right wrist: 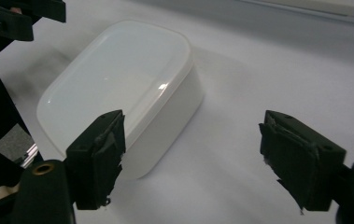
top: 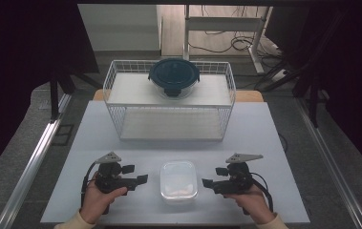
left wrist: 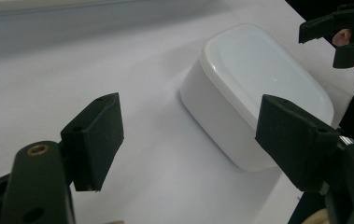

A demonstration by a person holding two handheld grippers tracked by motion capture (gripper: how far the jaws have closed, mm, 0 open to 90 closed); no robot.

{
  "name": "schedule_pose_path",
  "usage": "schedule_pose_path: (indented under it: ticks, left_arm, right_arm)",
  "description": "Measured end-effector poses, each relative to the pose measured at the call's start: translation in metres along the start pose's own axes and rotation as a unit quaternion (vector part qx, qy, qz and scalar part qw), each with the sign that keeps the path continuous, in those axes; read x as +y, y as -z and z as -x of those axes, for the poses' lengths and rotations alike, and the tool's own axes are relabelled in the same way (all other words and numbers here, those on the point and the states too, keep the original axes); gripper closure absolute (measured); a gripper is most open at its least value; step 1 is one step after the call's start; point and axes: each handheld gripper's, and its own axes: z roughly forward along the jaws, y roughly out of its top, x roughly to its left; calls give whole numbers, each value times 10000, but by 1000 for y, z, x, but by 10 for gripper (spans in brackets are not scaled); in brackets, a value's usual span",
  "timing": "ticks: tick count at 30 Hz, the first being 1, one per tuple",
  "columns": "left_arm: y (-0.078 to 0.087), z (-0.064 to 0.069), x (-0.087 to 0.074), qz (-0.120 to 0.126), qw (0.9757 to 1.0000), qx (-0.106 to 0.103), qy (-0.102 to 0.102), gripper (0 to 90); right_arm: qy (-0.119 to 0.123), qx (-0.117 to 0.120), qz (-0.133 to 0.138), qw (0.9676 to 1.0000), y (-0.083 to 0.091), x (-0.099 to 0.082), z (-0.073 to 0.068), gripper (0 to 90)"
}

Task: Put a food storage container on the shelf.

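We hold the left gripper (top: 137,173) at about eight o'clock on the white table (top: 255,143), its jaws spread wide and empty, and the right gripper (top: 212,177) at about four o'clock, its jaws likewise apart with nothing between them. Between the two, near the six o'clock edge, we see a white lidded plastic container (top: 179,180) resting flat on the table, just beside each gripper's tips but touched by neither. Toward twelve o'clock stands a white wire basket rack (top: 116,76), and on its upper shelf sits a round glass bowl with a dark teal lid (top: 174,74).
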Motion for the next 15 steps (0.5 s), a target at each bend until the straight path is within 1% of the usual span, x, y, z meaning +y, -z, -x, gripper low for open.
schedule_pose_path:
  ticks: [2, 3, 4, 5, 9, 11, 13, 14, 15]
  left_arm:
    - [-3, 1, 0, -8, 10000, -20, 51, 229]
    - [-5, 2, 0, 3, 9999, -66, 145, 229]
    - [-5, 2, 0, 3, 9999, -66, 145, 230]
    - [-7, 2, -1, -15, 9997, -118, 223, 230]
    - [-11, 2, -1, -79, 9994, -144, 297, 230]
    - [-13, 1, -2, -111, 9988, -235, 422, 230]
    - [-15, 0, -2, -111, 9972, -388, 636, 231]
    - [-15, 0, -2, -111, 9972, -388, 636, 232]
    - [-16, 0, -2, -120, 9967, -429, 684, 233]
  right_arm:
    - [-42, 26, -2, 10000, -2, -1, -1, 247]
    - [-133, 108, 4, 9999, -4, -2, -1, 247]
    - [-133, 108, 4, 9999, -4, -2, -1, 247]
    - [-194, 155, 9, 9997, -5, -2, -2, 247]
    - [-250, 213, -16, 9995, -8, -3, -2, 252]
    - [-321, 250, -40, 9992, -10, -3, -2, 261]
    - [-450, 361, -46, 9983, -13, -4, -1, 269]
    - [-450, 361, -46, 9983, -13, -4, -1, 269]
    - [-484, 397, -42, 9980, -14, -4, -1, 274]
